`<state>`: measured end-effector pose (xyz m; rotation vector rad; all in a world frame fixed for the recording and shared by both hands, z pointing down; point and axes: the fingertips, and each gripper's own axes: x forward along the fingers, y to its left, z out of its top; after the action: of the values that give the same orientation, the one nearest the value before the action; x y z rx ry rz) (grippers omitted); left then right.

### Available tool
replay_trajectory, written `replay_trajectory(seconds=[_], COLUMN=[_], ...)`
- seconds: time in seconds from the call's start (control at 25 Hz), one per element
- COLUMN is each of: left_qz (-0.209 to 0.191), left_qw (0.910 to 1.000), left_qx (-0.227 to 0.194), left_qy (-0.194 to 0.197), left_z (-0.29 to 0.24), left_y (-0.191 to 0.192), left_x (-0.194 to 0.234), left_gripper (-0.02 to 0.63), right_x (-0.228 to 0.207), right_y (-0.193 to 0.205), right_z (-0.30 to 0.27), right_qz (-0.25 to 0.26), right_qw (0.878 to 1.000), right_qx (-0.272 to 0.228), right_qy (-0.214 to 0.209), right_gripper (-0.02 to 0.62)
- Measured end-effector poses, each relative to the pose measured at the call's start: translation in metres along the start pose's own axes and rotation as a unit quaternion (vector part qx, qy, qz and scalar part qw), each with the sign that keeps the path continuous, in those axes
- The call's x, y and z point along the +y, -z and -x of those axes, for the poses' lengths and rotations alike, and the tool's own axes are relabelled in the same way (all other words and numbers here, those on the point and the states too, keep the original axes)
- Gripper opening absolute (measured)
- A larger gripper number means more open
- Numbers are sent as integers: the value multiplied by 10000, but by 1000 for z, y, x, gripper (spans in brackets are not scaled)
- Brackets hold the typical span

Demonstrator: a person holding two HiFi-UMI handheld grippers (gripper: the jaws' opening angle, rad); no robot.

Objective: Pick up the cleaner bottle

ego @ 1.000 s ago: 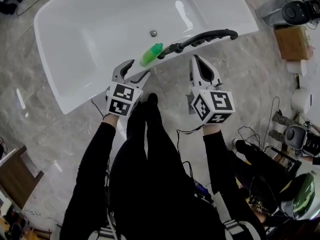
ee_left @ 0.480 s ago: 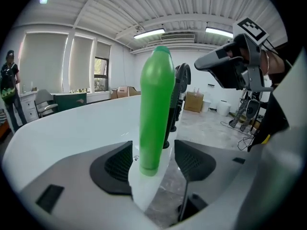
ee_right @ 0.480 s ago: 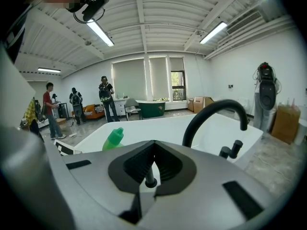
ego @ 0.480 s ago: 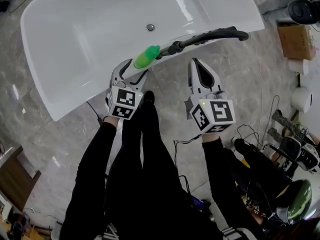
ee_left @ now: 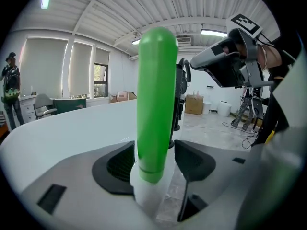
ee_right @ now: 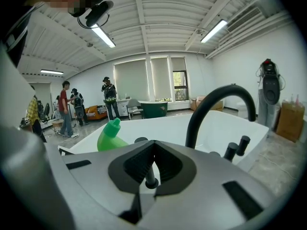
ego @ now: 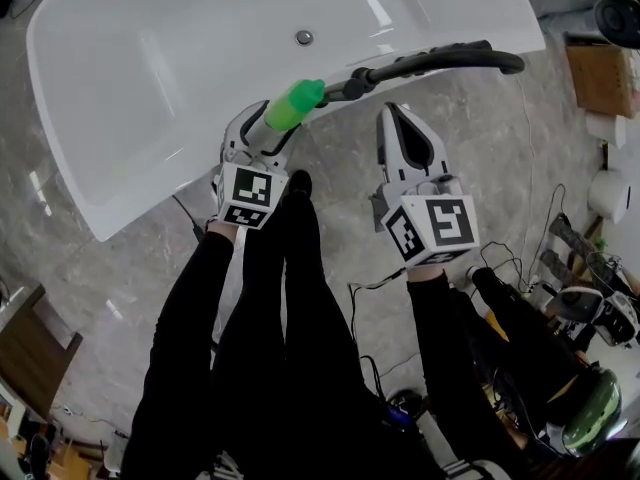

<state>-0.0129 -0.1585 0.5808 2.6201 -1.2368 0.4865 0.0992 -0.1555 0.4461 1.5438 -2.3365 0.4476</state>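
Left hand-held gripper [ego: 265,130]: jaws apart, set either side of the green cleaner bottle [ego: 293,106]. I see the bottle upright on the bathtub [ego: 150,193] rim, beside the black faucet [ego: 440,60]. Right hand-held gripper [ego: 395,118]: closed, empty, just off the rim.

Glossy grey marble floor [ego: 110,258] underfoot, with a tangle of cables [ego: 497,266] off to the right and a cardboard box [ego: 598,80] near the big white bathtub [ego: 150,78]. Overhead there's a ribbed white ceiling [ee_right: 144,13] with strip lights [ee_right: 101,35] on. Blinds are drawn over the far windows [ee_right: 158,78], set in plain white walls [ee_right: 230,75].
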Motion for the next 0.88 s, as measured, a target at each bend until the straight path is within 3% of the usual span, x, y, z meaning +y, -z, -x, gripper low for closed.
replay_trajectory(seconds=[0.88], left_qz=[-26], left_qw=[9986], left_qx=[-514], left_qy=[102], left_z=[-23], left_y=[-14], left_x=[-2], left_gripper=[272], right_x=[12], right_y=[20], right_z=[-24], right_qz=[-143], right_qw=[9996], right_qx=[-83], right_qy=[-211], right_gripper=[2])
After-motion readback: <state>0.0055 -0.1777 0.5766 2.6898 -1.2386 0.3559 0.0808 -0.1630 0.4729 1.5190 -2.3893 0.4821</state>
